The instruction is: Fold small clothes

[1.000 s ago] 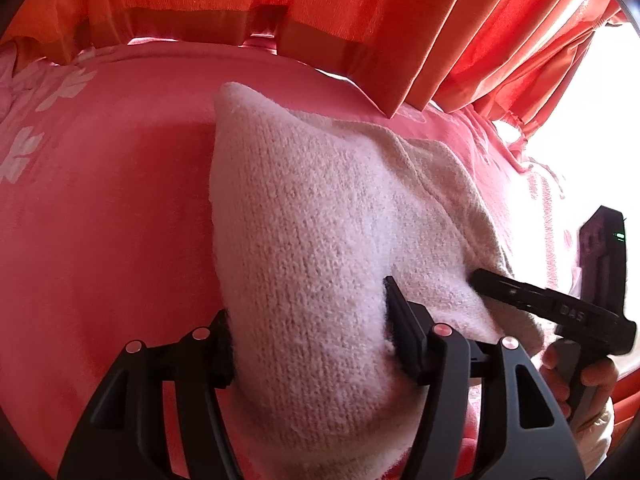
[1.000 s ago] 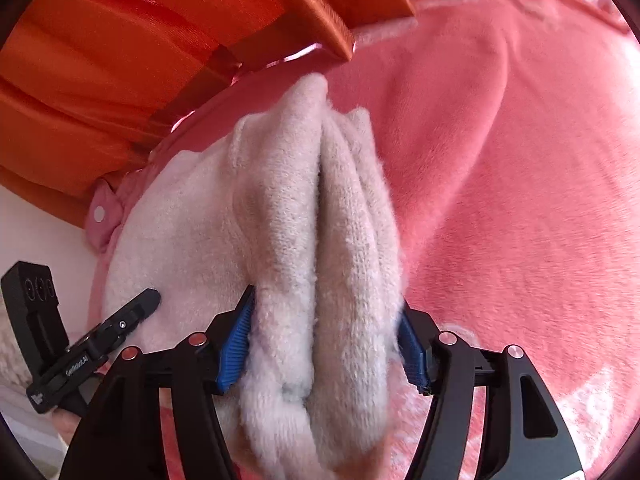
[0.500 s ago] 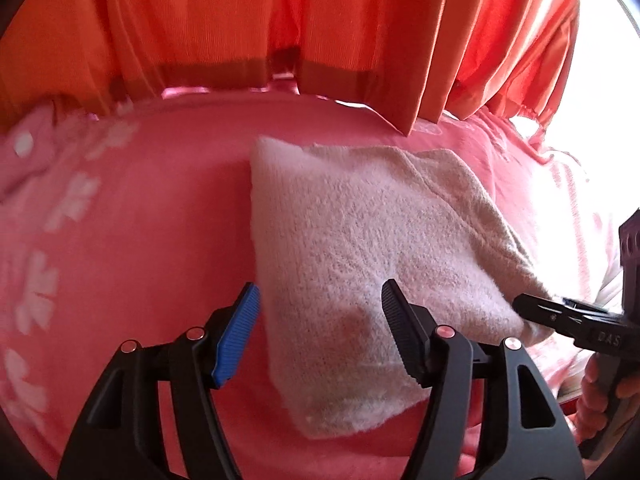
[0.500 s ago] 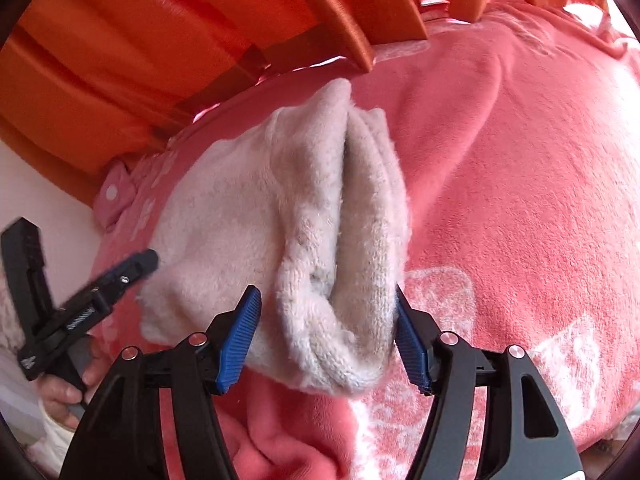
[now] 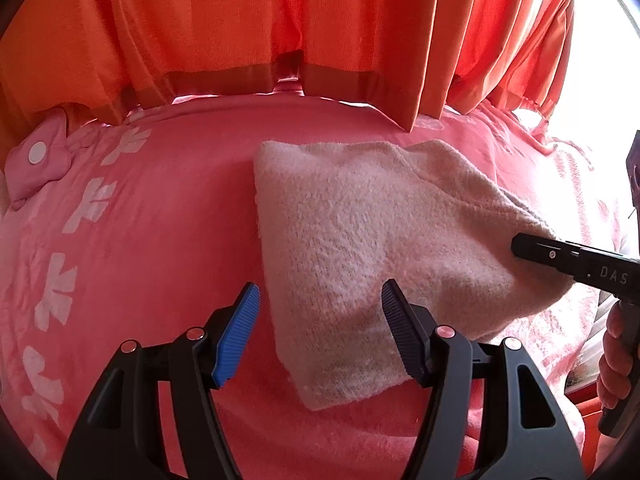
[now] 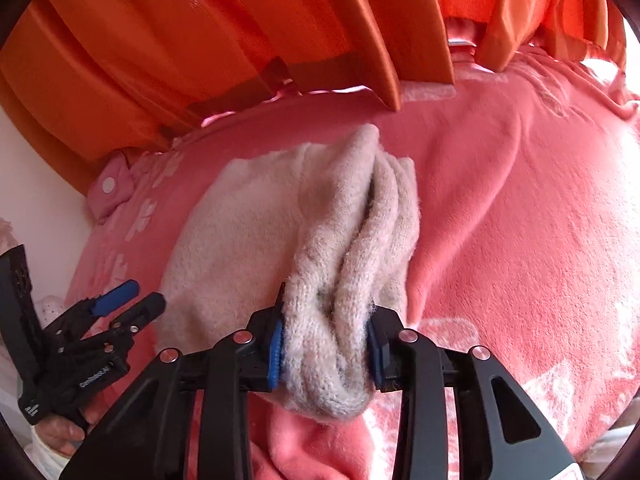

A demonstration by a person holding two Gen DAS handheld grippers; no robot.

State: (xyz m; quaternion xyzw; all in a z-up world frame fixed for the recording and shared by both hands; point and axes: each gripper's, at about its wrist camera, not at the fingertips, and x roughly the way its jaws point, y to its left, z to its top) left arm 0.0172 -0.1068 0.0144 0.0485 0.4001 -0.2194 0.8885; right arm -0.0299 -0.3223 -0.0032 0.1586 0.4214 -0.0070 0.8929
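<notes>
A folded cream knit garment point(image 5: 372, 240) lies on the pink blanket point(image 5: 152, 248). My left gripper point(image 5: 318, 320) is open, its fingers either side of the garment's near corner without gripping it. It also shows at the lower left of the right wrist view point(image 6: 132, 300). My right gripper point(image 6: 324, 356) is shut on the bunched near end of the garment point(image 6: 280, 216), with thick folds squeezed between the pads. In the left wrist view the right gripper's finger point(image 5: 560, 258) presses the garment's right end.
Orange curtains point(image 5: 280, 24) hang along the far edge of the bed. A pink pillow corner with a white dot point(image 5: 38, 156) lies at the far left. Bright window light is at the right. The person's hand point(image 5: 618, 344) holds the right gripper's handle.
My left gripper let go of the garment and drew back, and the garment settled onto the blanket. My right gripper, around the folds, closed tight on them.
</notes>
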